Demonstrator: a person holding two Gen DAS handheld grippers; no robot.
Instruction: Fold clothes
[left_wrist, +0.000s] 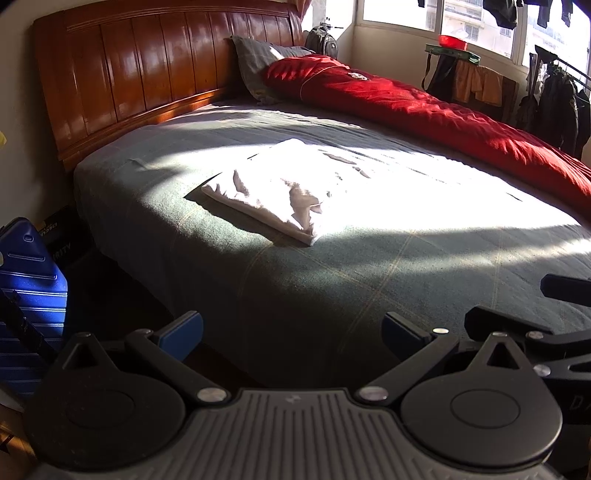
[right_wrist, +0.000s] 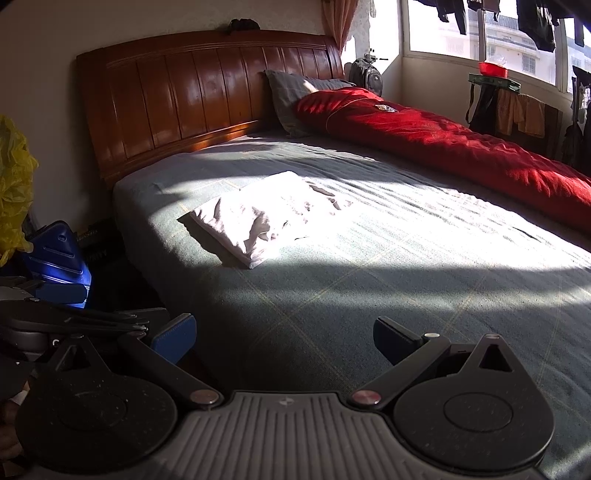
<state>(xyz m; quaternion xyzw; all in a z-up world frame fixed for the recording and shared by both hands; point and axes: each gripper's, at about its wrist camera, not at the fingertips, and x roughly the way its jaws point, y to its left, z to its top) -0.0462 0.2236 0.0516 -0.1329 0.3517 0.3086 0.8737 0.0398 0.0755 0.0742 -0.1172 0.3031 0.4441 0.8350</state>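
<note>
A white garment (left_wrist: 280, 192) lies folded into a flat rectangle on the grey-green bedspread (left_wrist: 303, 280), lit by strong sun; the right wrist view shows the same garment (right_wrist: 258, 218). My left gripper (left_wrist: 291, 334) hovers open over the near corner of the bed, well short of the garment, with nothing between its blue pads. My right gripper (right_wrist: 284, 338) is open and empty too, also back from the garment. The right gripper's black frame (left_wrist: 535, 332) shows at the right edge of the left wrist view, and the left gripper's frame (right_wrist: 74, 321) at the left of the right wrist view.
A red quilt (left_wrist: 424, 107) runs along the far side of the bed, with a grey pillow (left_wrist: 255, 62) against the wooden headboard (left_wrist: 140, 70). A blue suitcase (left_wrist: 29, 291) stands on the floor left of the bed. A yellow bag (right_wrist: 14, 192) hangs at the left wall. Clothes racks stand by the window.
</note>
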